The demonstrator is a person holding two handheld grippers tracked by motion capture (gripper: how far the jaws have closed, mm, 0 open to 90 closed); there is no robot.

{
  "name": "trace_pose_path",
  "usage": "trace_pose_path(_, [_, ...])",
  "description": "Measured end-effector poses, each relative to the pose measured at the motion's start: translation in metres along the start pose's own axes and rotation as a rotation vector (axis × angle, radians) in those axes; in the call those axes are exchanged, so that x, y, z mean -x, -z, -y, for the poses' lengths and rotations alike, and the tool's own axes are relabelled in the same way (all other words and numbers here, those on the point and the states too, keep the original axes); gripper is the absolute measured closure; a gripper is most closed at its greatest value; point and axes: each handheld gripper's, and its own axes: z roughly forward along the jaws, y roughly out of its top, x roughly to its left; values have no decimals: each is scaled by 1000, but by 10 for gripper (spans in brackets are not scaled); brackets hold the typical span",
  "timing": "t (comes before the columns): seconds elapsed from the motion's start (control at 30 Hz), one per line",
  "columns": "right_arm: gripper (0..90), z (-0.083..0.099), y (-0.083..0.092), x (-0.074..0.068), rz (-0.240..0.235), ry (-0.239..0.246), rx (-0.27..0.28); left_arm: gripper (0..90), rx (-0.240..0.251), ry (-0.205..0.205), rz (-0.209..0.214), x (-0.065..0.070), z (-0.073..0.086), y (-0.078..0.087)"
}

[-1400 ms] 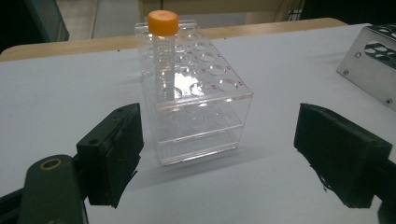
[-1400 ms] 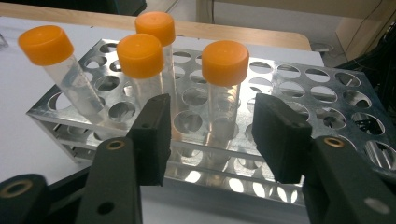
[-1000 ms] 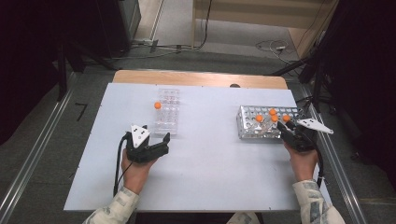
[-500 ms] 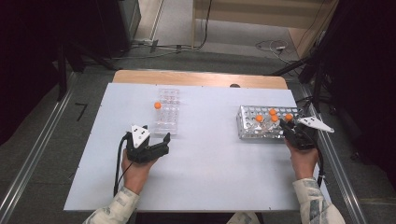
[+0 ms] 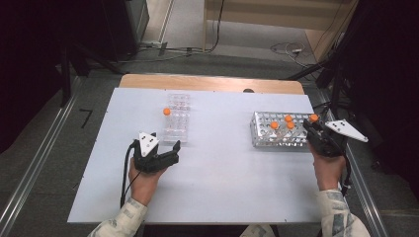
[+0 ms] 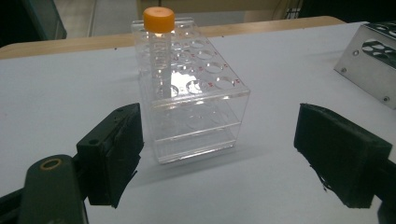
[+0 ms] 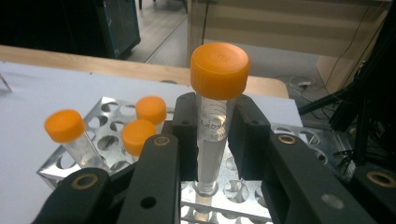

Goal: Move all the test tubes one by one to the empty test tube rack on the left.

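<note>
From the high view, a white rectangular table [image 5: 217,187] carries two racks. The right gripper [image 5: 316,129] sits at the near right end of a perforated metal tube rack [image 5: 262,132], holding a clear plastic tube with an orange screw cap [image 5: 314,118] upright at that end. Three more orange-capped tubes [image 5: 282,122] stand in the rack's holes just to the left. The left gripper [image 5: 174,152] rests low over the table with its jaws apart, just in front of a clear acrylic tube rack [image 5: 177,118]. A single orange-capped tube [image 5: 167,112] stands at that rack's left side.

In the left gripper view, the two black jaws stand wide apart with nothing between them. The clear acrylic tube rack [image 6: 196,102] stands just ahead on the table, and the single orange-capped tube [image 6: 159,28] stands upright in a hole along its far left side. A corner of the perforated metal tube rack [image 6: 373,60] shows at the right edge.

In the right gripper view, the jaws have just been closing and now clamp the clear plastic tube with an orange screw cap [image 7: 218,70] by its body below the cap. The tube stands upright; its lower end seems to be in or just above a hole of the perforated metal tube rack [image 7: 107,107], though the pads hide part of it. The three other orange-capped tubes [image 7: 144,126] stand in holes to the left, one of them leaning.
</note>
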Motion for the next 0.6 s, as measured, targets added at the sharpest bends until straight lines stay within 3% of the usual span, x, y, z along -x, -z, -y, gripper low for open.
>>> trace_pose_path(0.13, [716,-5,13,-1,-21,-4,9,159,6,-1,4,0,0,1])
trace_pose_path(0.33, [716,3,30,-8,-91,-3,-33,160,9,-3,4,0,-1,2])
trace_pose_path(0.6, [716,14,39,-34,-186,35,-72,168,12,-6,14,2,-2,3])
